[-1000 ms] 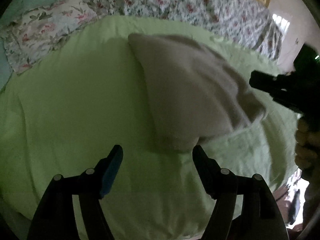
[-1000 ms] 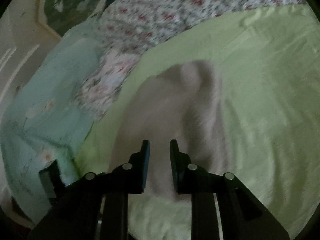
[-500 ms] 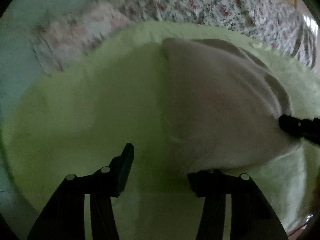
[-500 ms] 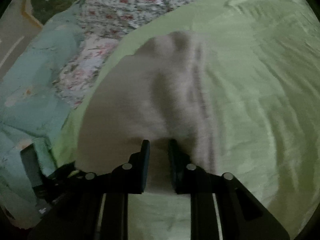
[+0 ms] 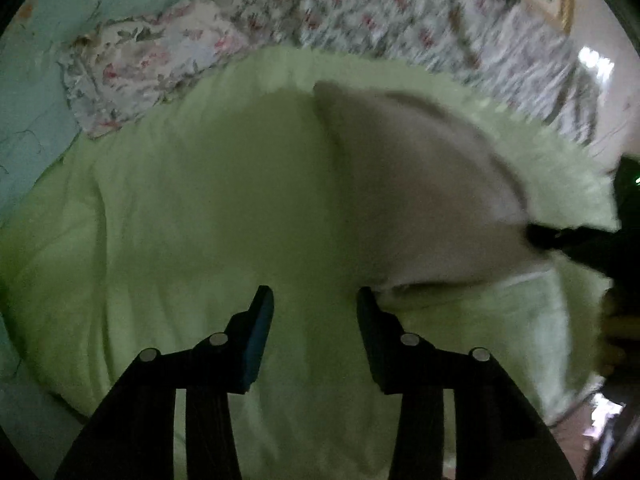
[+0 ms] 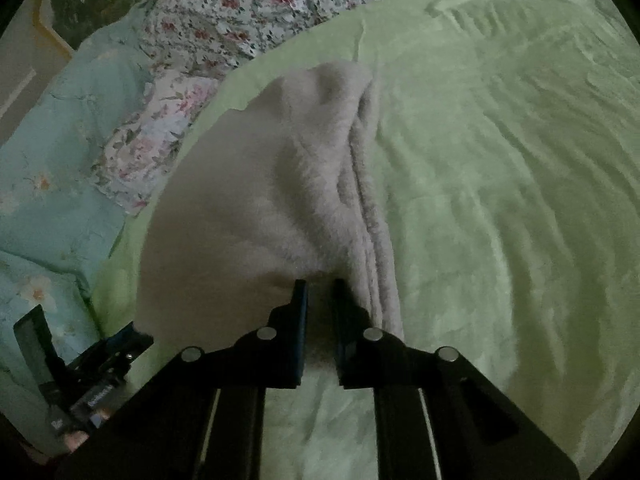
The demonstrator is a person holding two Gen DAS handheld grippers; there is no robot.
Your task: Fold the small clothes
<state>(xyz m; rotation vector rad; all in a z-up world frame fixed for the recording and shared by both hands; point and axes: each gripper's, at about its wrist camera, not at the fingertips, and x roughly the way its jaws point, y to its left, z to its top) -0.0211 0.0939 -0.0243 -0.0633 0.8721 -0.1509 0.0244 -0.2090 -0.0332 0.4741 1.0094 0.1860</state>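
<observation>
On the green blanket (image 6: 500, 168), my right tongs (image 6: 319, 286) pinched the soft, floppy grey garment's (image 6: 260, 200) near hem; my left tongs (image 5: 316, 300), just closing, gaped empty beside its corner.

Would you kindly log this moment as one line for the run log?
left gripper: closing, nothing between fingers | right gripper: shut on cloth edge | cloth: lying on green sheet
</observation>
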